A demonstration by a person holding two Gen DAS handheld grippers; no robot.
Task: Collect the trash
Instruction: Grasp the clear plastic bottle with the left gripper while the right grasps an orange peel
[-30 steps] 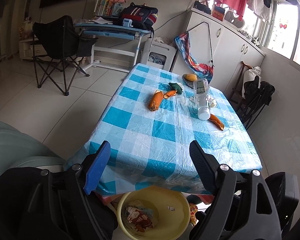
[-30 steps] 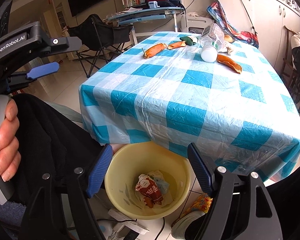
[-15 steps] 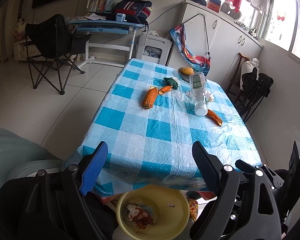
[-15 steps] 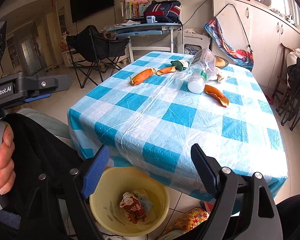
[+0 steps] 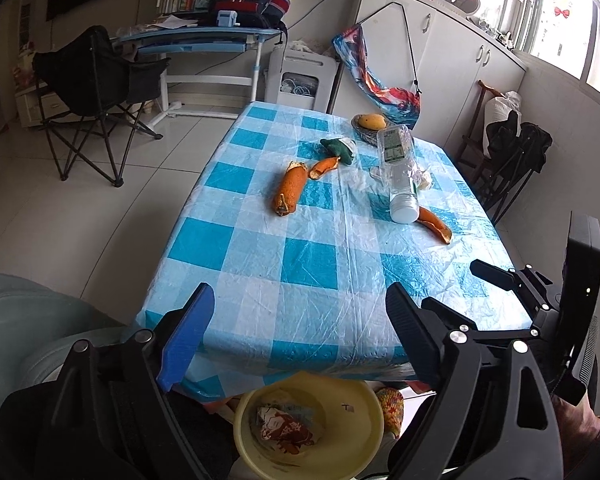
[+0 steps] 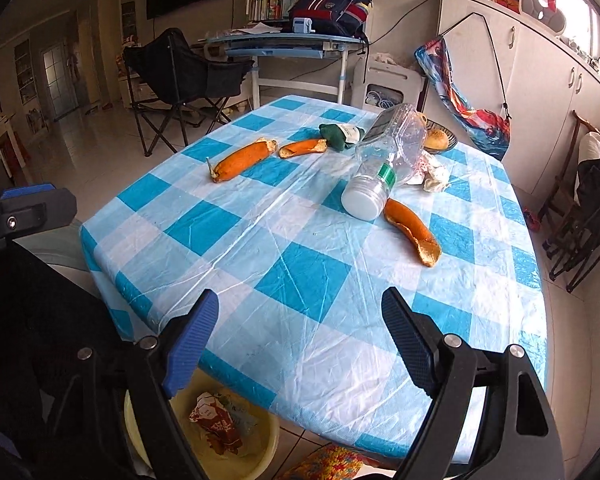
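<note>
Both grippers are held at the near end of a table that is covered with a blue and white checked plastic cloth. The left gripper is seen with its jaws wide apart, and nothing is held between them. The right gripper is also spread wide, with only the cloth seen behind the gap. The jaws of both have just been opening a little further, and no object is between them.

The trash is lying on the far half of the table. A clear plastic bottle with a white cap is laid on its side, the cap pointing toward the cameras. A curved piece of orange peel is found just beside the cap. A longer piece of peel lies to the left of the bottle, and a short piece lies close to its far end. A dark green crumpled wrapper is placed near the short piece. Some crumpled white paper is seen behind the bottle. A small dish with a yellow fruit stands at the far edge.

Under the near edge of the table, a yellow basin stands on the floor, and a red and white snack wrapper is lying inside it.
</note>
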